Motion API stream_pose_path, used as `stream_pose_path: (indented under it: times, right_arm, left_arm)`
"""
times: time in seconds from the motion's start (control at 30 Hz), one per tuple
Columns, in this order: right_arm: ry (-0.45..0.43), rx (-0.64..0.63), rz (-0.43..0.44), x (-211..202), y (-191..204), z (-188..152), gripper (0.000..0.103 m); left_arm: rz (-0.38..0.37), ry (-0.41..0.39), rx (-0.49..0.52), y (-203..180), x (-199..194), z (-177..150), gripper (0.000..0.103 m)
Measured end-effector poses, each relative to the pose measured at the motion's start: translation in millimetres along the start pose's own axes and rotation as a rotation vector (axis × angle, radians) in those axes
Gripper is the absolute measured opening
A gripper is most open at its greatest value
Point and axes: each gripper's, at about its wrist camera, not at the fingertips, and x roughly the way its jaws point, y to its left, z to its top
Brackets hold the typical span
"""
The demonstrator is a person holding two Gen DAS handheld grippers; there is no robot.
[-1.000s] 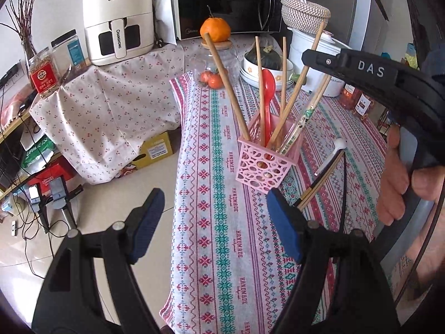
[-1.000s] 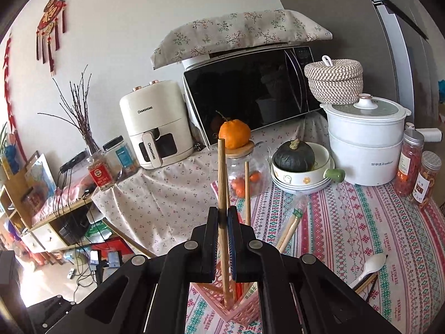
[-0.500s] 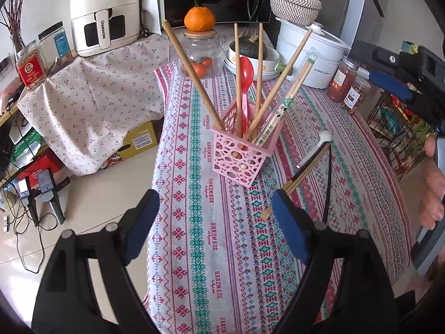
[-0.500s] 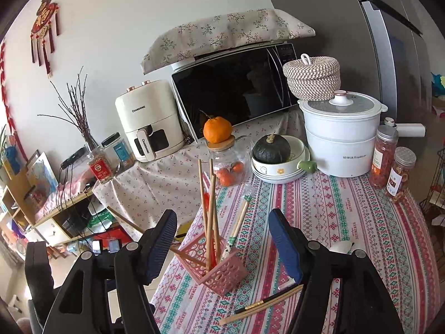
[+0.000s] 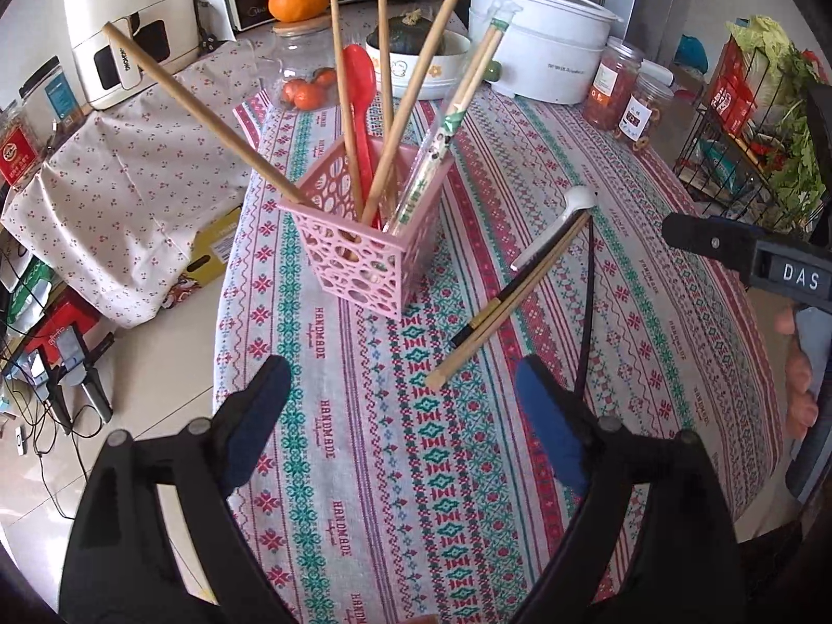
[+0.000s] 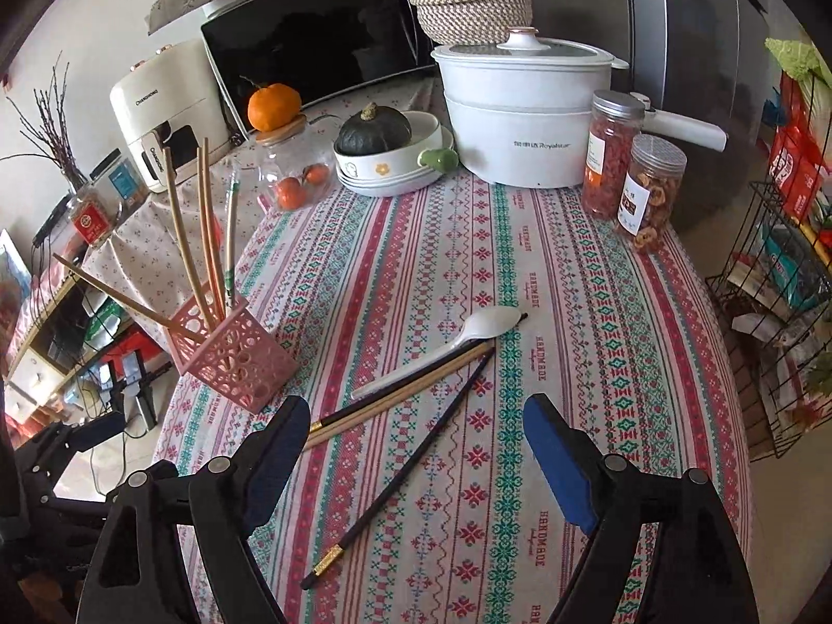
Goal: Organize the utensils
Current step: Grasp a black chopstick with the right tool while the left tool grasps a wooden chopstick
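The left gripper (image 5: 400,400) hangs over the near part of the surface (image 5: 650,322), which is covered with a patterned striped cloth. Its jaws are spread wide and have just been opening further, with nothing between them but cloth. The right gripper (image 6: 416,434) is likewise released; its jaws have just swung apart, and the dark chopstick (image 6: 416,460) lies on the cloth in the gap below them, untouched by either pad.

The pink perforated utensil basket (image 5: 364,239) stands near the left edge of the surface. It holds several wooden chopsticks (image 5: 200,117) leaning outward, a red plastic spoon (image 5: 359,88) and a wrapped pair of chopsticks (image 5: 452,119).

To the right of the basket, loose utensils lie flat on the cloth: a white plastic spoon (image 6: 447,346), and just beside it a pair of wooden chopsticks (image 6: 395,395) and a black-handled one alongside, touching. The dark chopstick with a gold band runs from near them toward the near edge.

At the far end stand a white electric pot (image 6: 520,119), two jars of dried fruit (image 6: 650,187), a bowl holding a green squash (image 6: 372,130) and a glass jar topped with an orange (image 6: 274,106).
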Motion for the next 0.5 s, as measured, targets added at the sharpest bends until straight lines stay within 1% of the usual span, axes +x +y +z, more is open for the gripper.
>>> stream_pose_path:
  times: [0.1, 0.2, 0.33, 0.5]
  right_arm:
    - [0.07, 0.038, -0.022, 20, -15, -7, 0.085]
    - [0.12, 0.065, -0.032, 38, -25, -10, 0.085]
    - [0.166, 0.086, -0.058, 62, -32, -13, 0.085]
    - [0.2, 0.11, -0.068, 87, -32, -13, 0.085]
  left_arm:
    - [0.005, 0.017, 0.018, -8, 7, 1, 0.088]
    - [0.008, 0.033, 0.031, -14, 14, 2, 0.088]
    - [0.014, 0.056, 0.047, -19, 23, 3, 0.088]
    - [0.016, 0.072, 0.063, -22, 29, 3, 0.088]
